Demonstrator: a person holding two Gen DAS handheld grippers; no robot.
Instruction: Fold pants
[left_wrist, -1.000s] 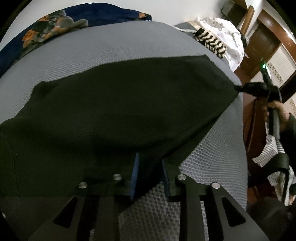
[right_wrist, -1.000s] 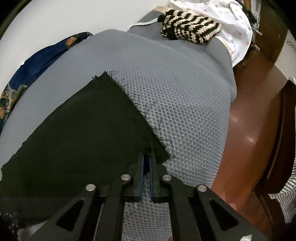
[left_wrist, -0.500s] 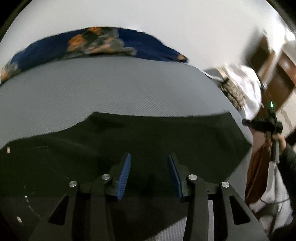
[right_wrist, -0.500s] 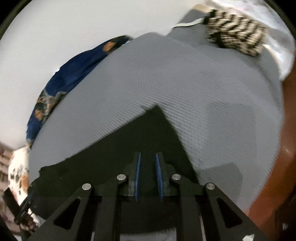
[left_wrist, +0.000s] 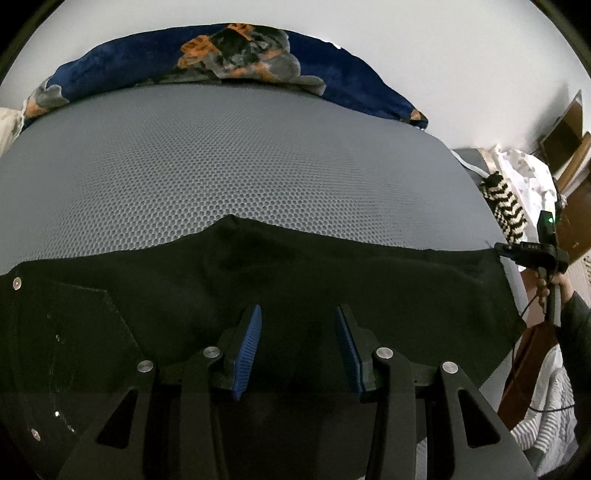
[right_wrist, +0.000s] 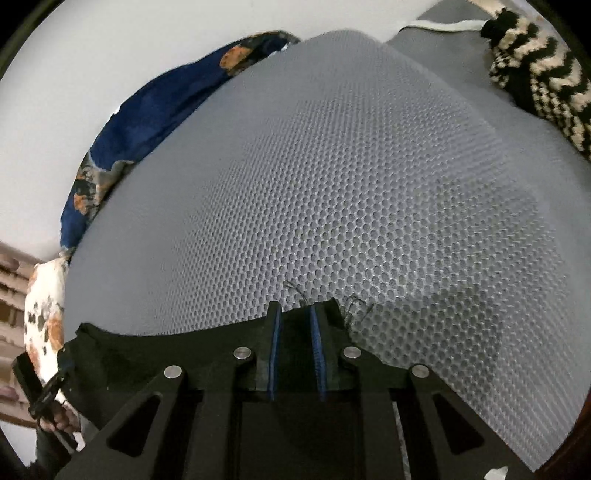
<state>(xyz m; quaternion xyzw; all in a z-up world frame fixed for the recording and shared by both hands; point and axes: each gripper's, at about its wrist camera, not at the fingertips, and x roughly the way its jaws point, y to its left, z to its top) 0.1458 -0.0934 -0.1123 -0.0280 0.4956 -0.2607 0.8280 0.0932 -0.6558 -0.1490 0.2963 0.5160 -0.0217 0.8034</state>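
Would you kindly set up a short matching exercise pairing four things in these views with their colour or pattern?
Things:
1. pants
2. mattress cover
3. blanket
4. knitted item

Descriptions:
A. grey honeycomb mesh
B. black and cream zigzag
C. plain black
D. navy with orange patches

Pairs: 1-C, 2-A, 3-D, 4-B

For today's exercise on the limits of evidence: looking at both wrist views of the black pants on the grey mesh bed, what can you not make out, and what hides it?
- Near edge of the pants, left wrist view: covered by the left gripper.
- Whether the right gripper pinches cloth, right wrist view: black on black.
- Striped knit: cut off by the picture's edge.
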